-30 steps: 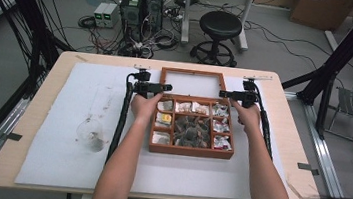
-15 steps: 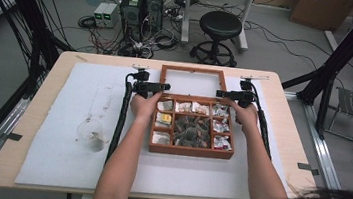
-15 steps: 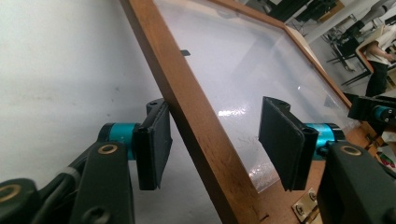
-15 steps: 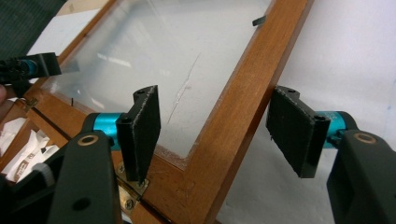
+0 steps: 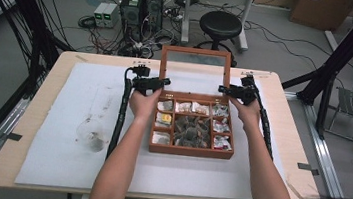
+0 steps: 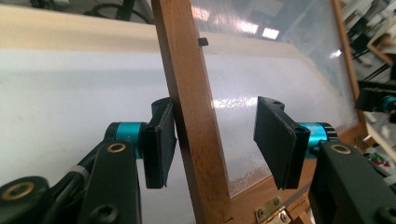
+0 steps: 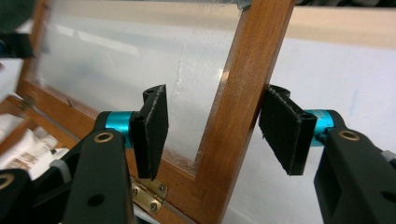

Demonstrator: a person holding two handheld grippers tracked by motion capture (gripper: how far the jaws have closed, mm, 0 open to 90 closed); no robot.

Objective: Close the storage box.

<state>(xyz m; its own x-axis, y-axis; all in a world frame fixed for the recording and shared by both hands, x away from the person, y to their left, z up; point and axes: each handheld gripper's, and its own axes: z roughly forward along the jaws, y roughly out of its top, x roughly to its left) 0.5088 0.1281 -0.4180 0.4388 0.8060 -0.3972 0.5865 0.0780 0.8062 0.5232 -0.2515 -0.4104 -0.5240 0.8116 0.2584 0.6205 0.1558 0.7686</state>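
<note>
Wooden and compartmented, the box [image 5: 190, 151] is sitting on white paper [image 5: 60, 131] over the bench [image 5: 22, 157], holding crinkled packets [image 5: 192, 108]. Behind it the glass-paned lid [image 5: 195, 61] is standing up on brass hinges [image 6: 271, 215]. The left tongs [image 6: 212, 140] and right tongs [image 7: 215, 128] have just been closing and are straddling its smooth side rails, one flat black pad touching, the other apart.
</note>
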